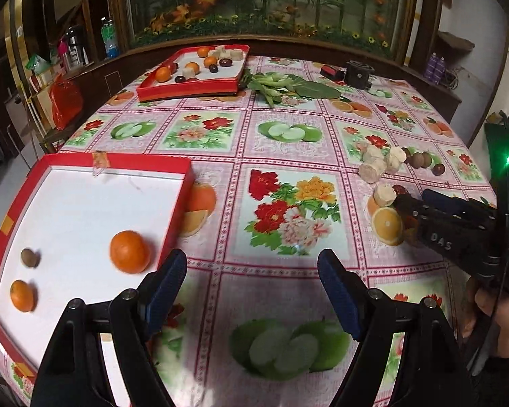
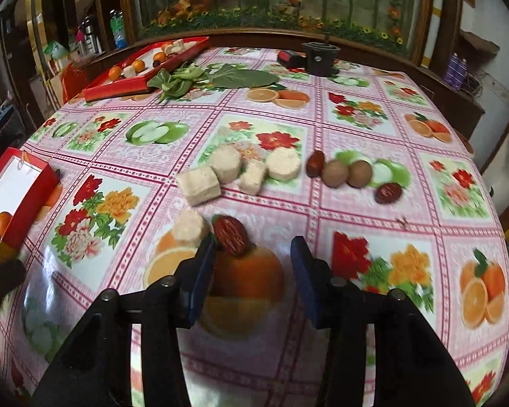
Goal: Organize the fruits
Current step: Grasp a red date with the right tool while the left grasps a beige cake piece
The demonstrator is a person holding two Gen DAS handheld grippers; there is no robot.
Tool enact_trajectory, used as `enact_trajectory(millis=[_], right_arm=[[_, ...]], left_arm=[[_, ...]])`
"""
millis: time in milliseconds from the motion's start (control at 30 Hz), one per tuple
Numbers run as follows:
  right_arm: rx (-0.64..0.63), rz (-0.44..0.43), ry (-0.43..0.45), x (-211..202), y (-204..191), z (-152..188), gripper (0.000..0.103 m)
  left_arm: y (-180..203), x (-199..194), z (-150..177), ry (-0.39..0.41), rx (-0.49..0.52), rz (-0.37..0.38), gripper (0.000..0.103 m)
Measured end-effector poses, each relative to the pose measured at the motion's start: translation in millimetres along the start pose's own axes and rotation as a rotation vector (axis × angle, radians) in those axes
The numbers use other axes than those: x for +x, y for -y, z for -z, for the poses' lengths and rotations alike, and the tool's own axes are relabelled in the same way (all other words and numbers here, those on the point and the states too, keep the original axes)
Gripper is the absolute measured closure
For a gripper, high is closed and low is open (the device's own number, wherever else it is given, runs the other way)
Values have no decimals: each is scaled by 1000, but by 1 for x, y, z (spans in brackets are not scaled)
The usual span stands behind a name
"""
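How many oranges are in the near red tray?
2. A bigger orange sits near the near red tray's right wall; a smaller orange lies by its left edge. The tray's nearest corner is hidden behind the left gripper.

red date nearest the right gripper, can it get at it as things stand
Probably yes. The right gripper is open and the red date lies just off its left jaw, nothing on top. The pale chunk alongside could get nudged.

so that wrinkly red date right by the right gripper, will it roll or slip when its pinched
The red date is oblong and lies on its side, so it probably rolls only sideways. Its wrinkled skin should give the padded fingers some grip. It looks small and light, so a nudge on the glossy tablecloth may skid it.
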State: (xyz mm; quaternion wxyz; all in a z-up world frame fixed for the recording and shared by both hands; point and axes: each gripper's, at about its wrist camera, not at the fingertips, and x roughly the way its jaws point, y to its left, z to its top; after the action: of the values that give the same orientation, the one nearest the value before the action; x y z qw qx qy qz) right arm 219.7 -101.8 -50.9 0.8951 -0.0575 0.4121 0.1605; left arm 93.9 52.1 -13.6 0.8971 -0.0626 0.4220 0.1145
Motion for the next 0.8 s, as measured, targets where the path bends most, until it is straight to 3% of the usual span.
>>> enact_trajectory(millis=[67, 100, 133, 367, 467, 533, 567, 600, 800], right_arm=[[-12, -11, -12, 8, -3, -3, 69], [-15, -11, -6, 9, -4, -5, 81], [-18, -13, -8, 10, -5, -6, 83], [97, -28, 18, -8, 25, 10, 83], [164, -21, 66, -22, 45, 15, 82], [193, -14, 97, -28, 54, 15, 82], [214, -16, 112, -31, 60, 16, 82], [224, -18, 118, -32, 62, 16, 83], [218, -46, 132, -34, 60, 13, 82]], left_arm=[[8, 6, -2, -3, 8, 0, 24], [13, 9, -3, -7, 14, 7, 24], [17, 12, -4, -10, 20, 10, 24], [65, 33, -17, -19, 49, 70, 24], [90, 47, -24, -33, 63, 98, 34], [102, 61, -28, -53, 66, 87, 49], [108, 64, -30, -27, 76, 54, 49], [112, 66, -31, -18, 86, 49, 58], [117, 69, -35, -6, 97, 60, 62]])
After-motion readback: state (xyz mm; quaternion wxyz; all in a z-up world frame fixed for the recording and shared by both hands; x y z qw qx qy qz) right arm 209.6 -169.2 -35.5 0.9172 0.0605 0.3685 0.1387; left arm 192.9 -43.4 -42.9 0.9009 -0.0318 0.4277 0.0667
